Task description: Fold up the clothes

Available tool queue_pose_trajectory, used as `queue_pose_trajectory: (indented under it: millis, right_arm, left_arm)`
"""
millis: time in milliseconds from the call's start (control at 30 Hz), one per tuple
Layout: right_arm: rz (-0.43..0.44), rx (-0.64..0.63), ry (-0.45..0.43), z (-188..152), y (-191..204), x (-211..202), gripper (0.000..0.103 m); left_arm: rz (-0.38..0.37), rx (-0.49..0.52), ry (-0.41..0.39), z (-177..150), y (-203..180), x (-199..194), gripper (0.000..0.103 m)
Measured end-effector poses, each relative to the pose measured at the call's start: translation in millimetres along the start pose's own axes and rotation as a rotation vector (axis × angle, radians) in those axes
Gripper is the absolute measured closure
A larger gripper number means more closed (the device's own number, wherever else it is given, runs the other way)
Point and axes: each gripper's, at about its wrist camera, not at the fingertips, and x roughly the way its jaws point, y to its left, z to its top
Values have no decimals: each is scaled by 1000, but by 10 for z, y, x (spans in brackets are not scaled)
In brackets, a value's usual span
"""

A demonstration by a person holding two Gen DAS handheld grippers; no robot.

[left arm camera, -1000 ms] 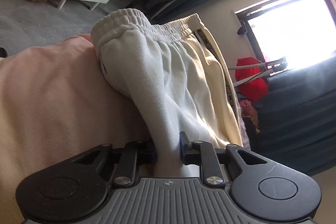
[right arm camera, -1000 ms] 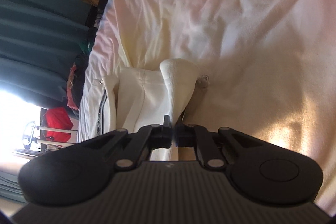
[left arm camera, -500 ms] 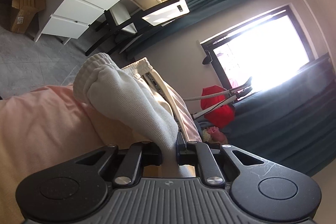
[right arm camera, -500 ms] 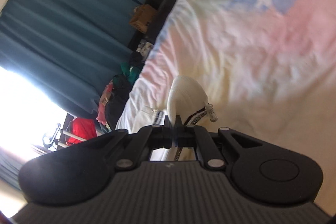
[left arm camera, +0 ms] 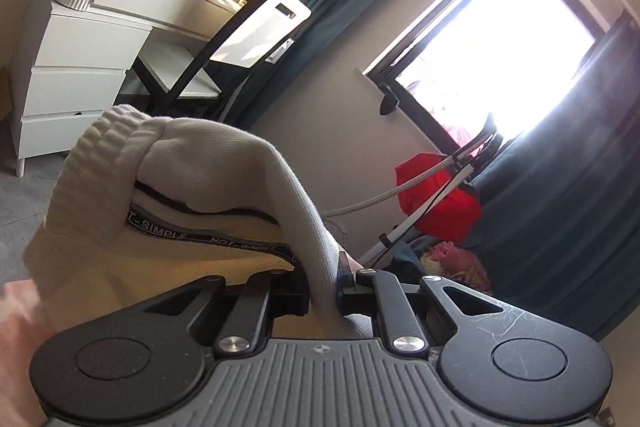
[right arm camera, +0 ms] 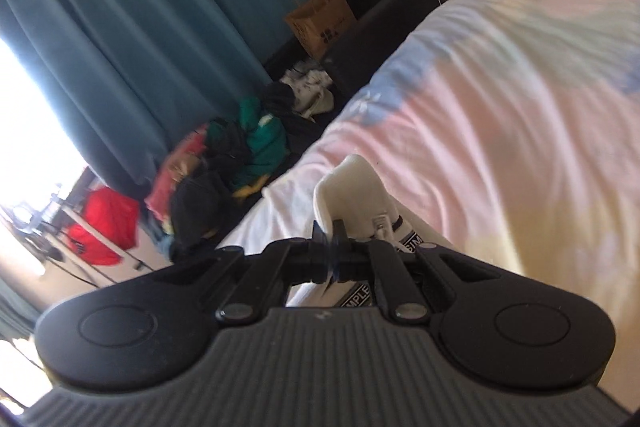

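Note:
A pair of cream sweatpants [left arm camera: 208, 163] with a ribbed waistband and a black lettered side stripe hangs lifted off the bed. My left gripper [left arm camera: 324, 287] is shut on a fold of the cloth, which drapes up and over to the left in the left wrist view. In the right wrist view, my right gripper [right arm camera: 330, 255] is shut on another part of the same sweatpants [right arm camera: 352, 187], a small white bulge above the jaws, with the striped band and a drawstring tip just right of them. The rest of the garment is hidden below both grippers.
A bed with a pink, yellow and blue cover [right arm camera: 520, 115] fills the right. A pile of clothes [right arm camera: 240, 155] lies beside it under teal curtains [right arm camera: 140, 27]. A white dresser [left arm camera: 72, 59], chair [left arm camera: 240, 39], bright window [left arm camera: 500, 39] and red bag [left arm camera: 440, 195] stand beyond.
Both grippers have risen and rolled, lifting the sweatpants off the bed. The views now look across the room instead of down at the bed cover. Both grips have held.

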Motion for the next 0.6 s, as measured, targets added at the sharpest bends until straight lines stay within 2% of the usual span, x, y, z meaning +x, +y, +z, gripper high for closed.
queue_pose_trajectory:
  millis: [167,333,400,467,533,600]
  right_arm:
    - [-98,-40,72,-208,65,973,98]
    - [-122,-74,110,-448,-105,1366,97]
    - [-112,-69,110,-472,-136,1353,95]
    - [-81,-54,121,-450,-172,1281,94]
    - [-58,-63,135,-425,-191,1149,93]
    - [-40,-66,141,-397,-221,978,89]
  left_arm:
    - [124,31,102,-128,-178,1016,90]
    - [179,72,175,-191,-160,1510,89]
    - [192,91,194,-206,-122,1585,87]
    - [166,79,181,-215,-56,1524,83]
    - [154,69,161,-226,-5,1343,65]
    - [142,67,142,-226,37,1137,57]
